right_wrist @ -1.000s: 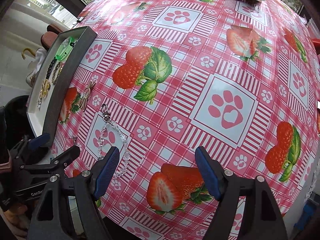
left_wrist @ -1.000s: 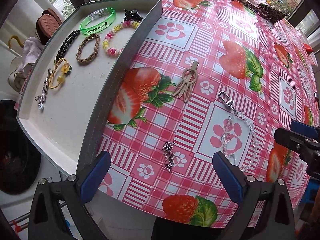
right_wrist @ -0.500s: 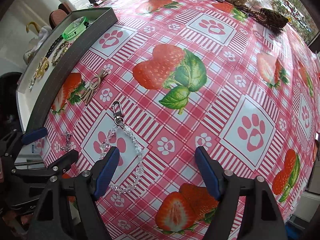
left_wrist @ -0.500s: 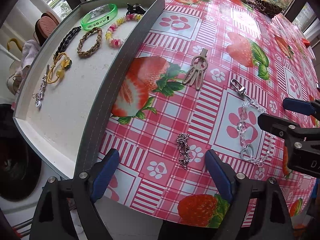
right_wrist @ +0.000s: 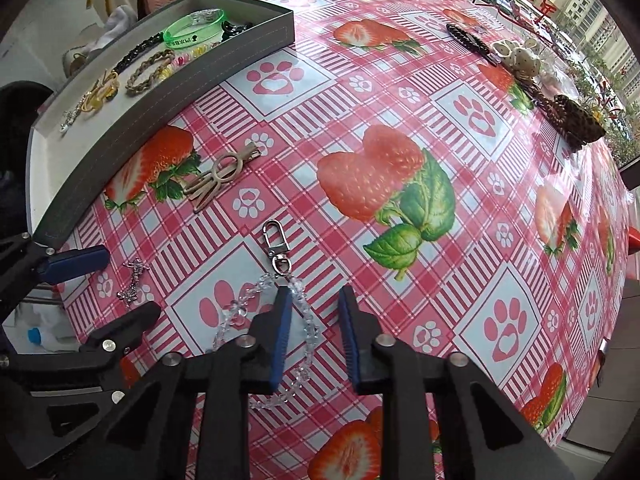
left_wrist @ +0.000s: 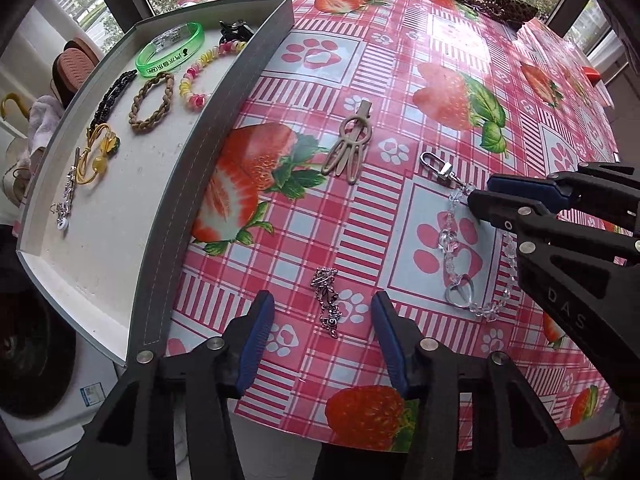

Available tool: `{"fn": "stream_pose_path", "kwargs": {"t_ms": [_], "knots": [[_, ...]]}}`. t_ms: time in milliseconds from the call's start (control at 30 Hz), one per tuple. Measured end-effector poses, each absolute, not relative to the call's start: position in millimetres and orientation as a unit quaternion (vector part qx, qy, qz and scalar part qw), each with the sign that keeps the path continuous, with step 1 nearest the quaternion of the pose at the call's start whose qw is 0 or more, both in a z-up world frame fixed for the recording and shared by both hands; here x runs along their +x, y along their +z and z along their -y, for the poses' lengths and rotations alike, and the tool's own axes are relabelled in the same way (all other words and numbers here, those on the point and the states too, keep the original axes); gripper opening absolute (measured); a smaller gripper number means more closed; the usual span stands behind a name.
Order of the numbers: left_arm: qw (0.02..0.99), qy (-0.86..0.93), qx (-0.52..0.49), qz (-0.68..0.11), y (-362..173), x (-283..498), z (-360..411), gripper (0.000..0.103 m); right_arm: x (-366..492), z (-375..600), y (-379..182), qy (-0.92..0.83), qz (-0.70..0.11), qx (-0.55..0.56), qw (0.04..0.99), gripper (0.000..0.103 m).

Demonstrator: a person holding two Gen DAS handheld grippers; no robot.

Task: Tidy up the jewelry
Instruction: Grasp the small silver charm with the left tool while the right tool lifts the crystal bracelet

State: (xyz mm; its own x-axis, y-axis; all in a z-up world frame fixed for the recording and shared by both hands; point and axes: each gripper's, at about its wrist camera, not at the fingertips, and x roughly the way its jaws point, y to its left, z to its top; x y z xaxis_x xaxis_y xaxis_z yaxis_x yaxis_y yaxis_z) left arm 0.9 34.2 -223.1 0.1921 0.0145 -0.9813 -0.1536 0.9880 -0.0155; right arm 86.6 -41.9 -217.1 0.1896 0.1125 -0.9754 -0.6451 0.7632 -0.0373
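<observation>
A grey tray (left_wrist: 208, 128) at the left holds a green bangle (left_wrist: 170, 49), braided and beaded bracelets and small chains. On the strawberry tablecloth lie a beige hair clip (left_wrist: 349, 143), a small silver chain (left_wrist: 328, 304) and a clear crystal bead chain (left_wrist: 452, 240) with a metal clasp (right_wrist: 276, 240). My left gripper (left_wrist: 323, 344) is open, its jaws either side of the small silver chain (right_wrist: 132, 280). My right gripper (right_wrist: 314, 328) is open and narrowed, straddling one strand of the crystal chain (right_wrist: 304, 316) just below the clasp.
At the table's far side lie a dark braided band (right_wrist: 468, 38), cream spotted pieces (right_wrist: 516, 56) and a leopard-print item (right_wrist: 576, 120). The table's near edge runs just under both grippers. A washing machine (left_wrist: 36, 356) stands below the tray.
Both grippers have moved forward and down to the table and narrowed. The left now brackets the silver chain; the right now brackets a strand of the crystal chain.
</observation>
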Motion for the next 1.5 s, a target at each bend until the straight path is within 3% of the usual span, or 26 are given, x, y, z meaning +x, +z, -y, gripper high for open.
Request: {"fn": "stream_pose_path", "kwargs": {"t_ms": [33, 67, 133, 500, 1500], "knots": [[0.770, 0.051, -0.055, -0.634, -222, 2, -32, 0.047, 87, 45, -216, 0.258, -0.585, -0.225, 0.736, 0.007], [0.771, 0.048, -0.053, -0.633, -221, 3, -30, 0.041, 83, 43, -217, 0.256, -0.587, -0.219, 0.736, 0.006], [0.770, 0.040, -0.051, -0.635, -219, 5, -26, 0.013, 86, 47, -216, 0.251, -0.595, -0.200, 0.737, 0.005], [0.769, 0.022, -0.111, -0.629, -195, 17, -36, 0.012, 107, 98, -192, 0.234, -0.628, -0.075, 0.739, 0.005], [0.770, 0.005, -0.077, -0.634, -142, 26, -29, 0.012, 96, 142, -172, 0.199, -0.684, 0.013, 0.702, 0.005]]}}
